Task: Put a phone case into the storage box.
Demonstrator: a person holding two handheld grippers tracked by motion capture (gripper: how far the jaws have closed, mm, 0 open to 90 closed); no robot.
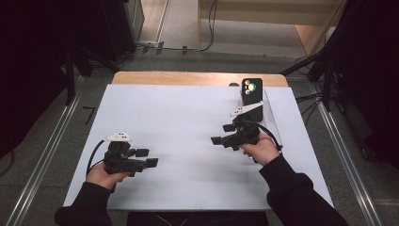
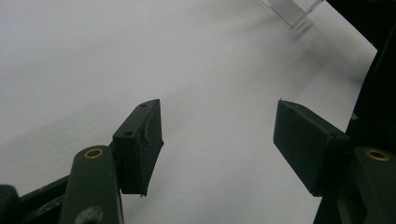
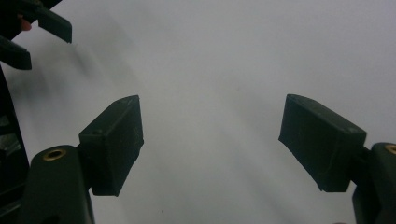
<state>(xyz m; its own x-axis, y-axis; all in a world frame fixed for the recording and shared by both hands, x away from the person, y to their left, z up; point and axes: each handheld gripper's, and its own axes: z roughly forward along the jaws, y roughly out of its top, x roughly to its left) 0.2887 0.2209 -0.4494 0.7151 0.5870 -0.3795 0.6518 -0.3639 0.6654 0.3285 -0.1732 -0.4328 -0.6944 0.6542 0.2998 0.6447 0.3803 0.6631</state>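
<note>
I hold the left gripper (image 1: 147,158) and right gripper (image 1: 223,134) spread and empty above the bench (image 1: 179,122). The phone (image 1: 251,96) stands upper right; a careless right-hand swing could topple it.

Both black two-jaw claws, left claw (image 1: 147,157) and right claw (image 1: 222,134), are held above the surface, jaws spread wide, tips pointing inward toward each other
</note>
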